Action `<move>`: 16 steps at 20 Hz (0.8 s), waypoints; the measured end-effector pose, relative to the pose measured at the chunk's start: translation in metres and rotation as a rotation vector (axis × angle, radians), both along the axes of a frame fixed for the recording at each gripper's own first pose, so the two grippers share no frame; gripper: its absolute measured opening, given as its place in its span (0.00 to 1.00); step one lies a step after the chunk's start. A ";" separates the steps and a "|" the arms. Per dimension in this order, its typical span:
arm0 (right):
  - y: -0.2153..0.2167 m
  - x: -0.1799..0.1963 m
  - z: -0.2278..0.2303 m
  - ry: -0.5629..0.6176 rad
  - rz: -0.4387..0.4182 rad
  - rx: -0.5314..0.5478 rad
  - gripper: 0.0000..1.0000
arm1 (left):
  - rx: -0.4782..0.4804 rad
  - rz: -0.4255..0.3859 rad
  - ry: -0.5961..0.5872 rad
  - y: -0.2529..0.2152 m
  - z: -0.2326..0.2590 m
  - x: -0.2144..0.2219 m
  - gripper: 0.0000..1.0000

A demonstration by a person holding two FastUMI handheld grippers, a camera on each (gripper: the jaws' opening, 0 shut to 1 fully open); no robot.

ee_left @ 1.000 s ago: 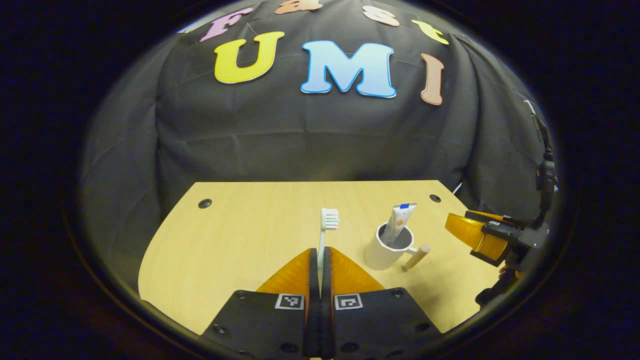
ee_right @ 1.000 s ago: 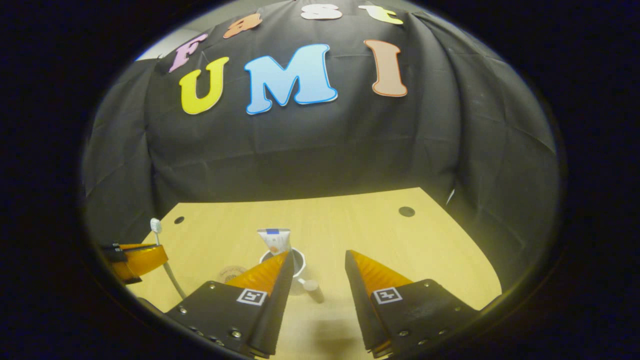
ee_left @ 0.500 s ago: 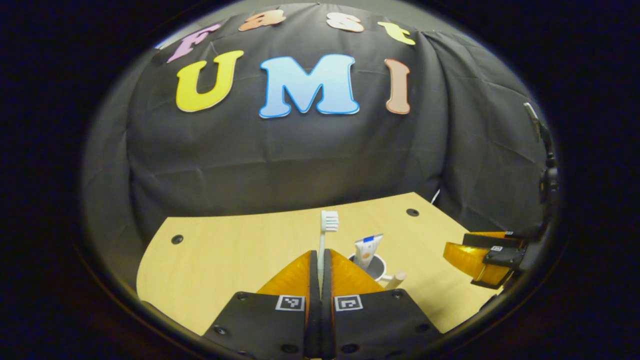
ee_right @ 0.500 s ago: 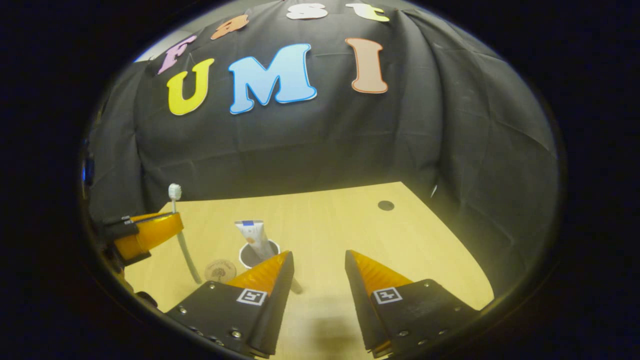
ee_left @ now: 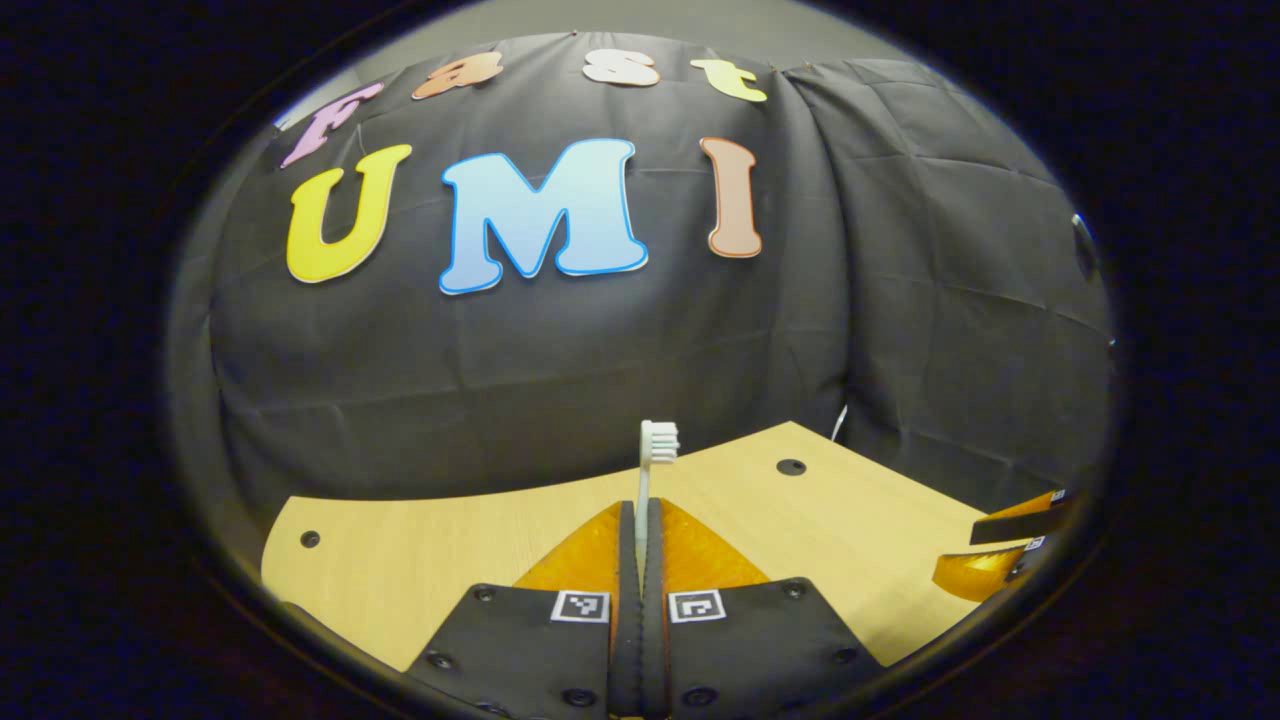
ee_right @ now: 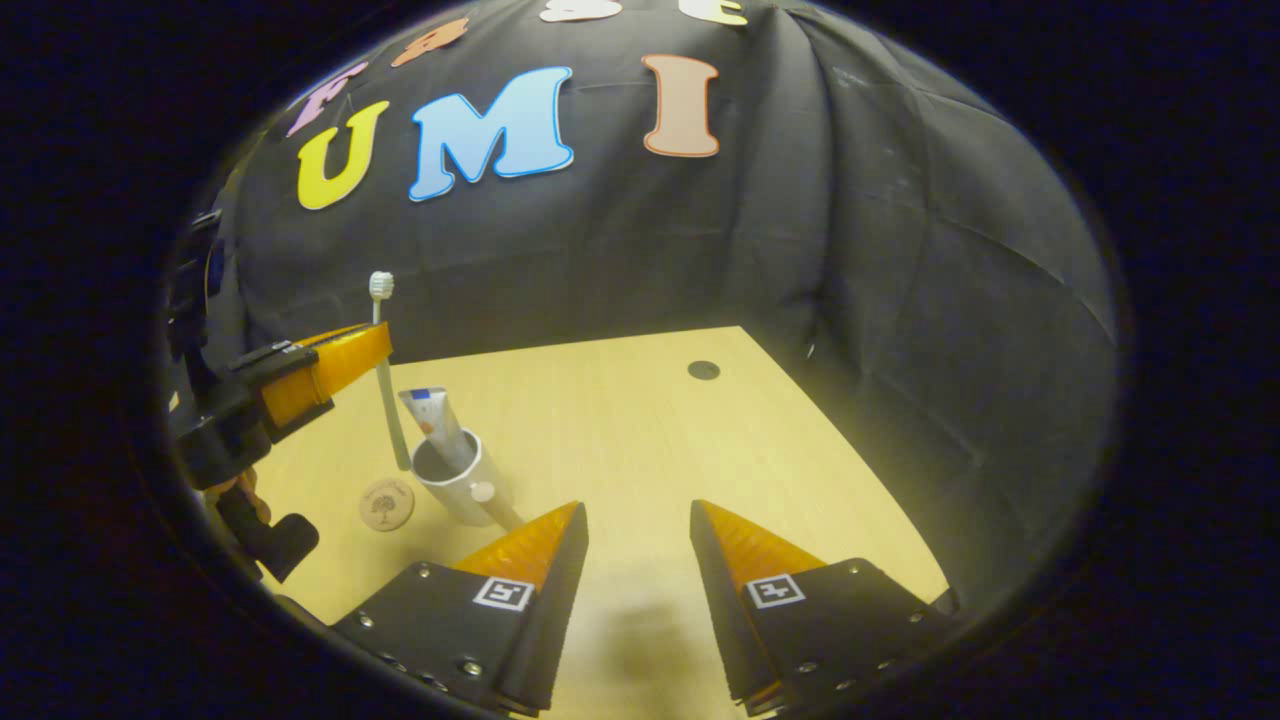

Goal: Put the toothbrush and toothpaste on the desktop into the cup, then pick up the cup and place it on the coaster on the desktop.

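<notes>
My left gripper [ee_left: 641, 505] is shut on a white toothbrush [ee_left: 652, 455] that stands upright, bristles on top. In the right gripper view the same left gripper [ee_right: 330, 362] holds the toothbrush [ee_right: 385, 375] just left of and above the white cup [ee_right: 455, 480], its lower end hanging beside the rim. A toothpaste tube [ee_right: 433, 425] leans inside the cup, whose wooden handle [ee_right: 495, 503] points toward me. A round brown coaster [ee_right: 386, 503] lies on the desk left of the cup. My right gripper [ee_right: 638, 515] is open over the desk, right of the cup, holding nothing.
The light wooden desktop [ee_right: 640, 420] has a dark round hole [ee_right: 703, 370] near its far edge and ends at the black cloth wall. My right gripper's fingers [ee_left: 985, 570] show at the right rim of the left gripper view. A hand [ee_right: 240, 490] holds the left gripper.
The left gripper has lifted and carried the toothbrush toward the cup; the cup has dropped from its view. The right gripper has drawn back to the right, staying open.
</notes>
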State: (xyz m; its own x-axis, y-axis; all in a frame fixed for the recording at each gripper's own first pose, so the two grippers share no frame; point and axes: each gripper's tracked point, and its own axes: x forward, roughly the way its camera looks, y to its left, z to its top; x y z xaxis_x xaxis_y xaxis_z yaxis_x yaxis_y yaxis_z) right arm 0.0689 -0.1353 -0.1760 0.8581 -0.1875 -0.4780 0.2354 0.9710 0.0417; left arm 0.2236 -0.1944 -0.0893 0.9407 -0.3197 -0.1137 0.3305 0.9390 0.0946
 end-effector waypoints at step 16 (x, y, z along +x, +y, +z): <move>-0.010 -0.020 -0.017 0.133 -0.010 -0.064 0.62 | 0.014 0.034 -0.188 -0.026 -0.048 0.011 0.07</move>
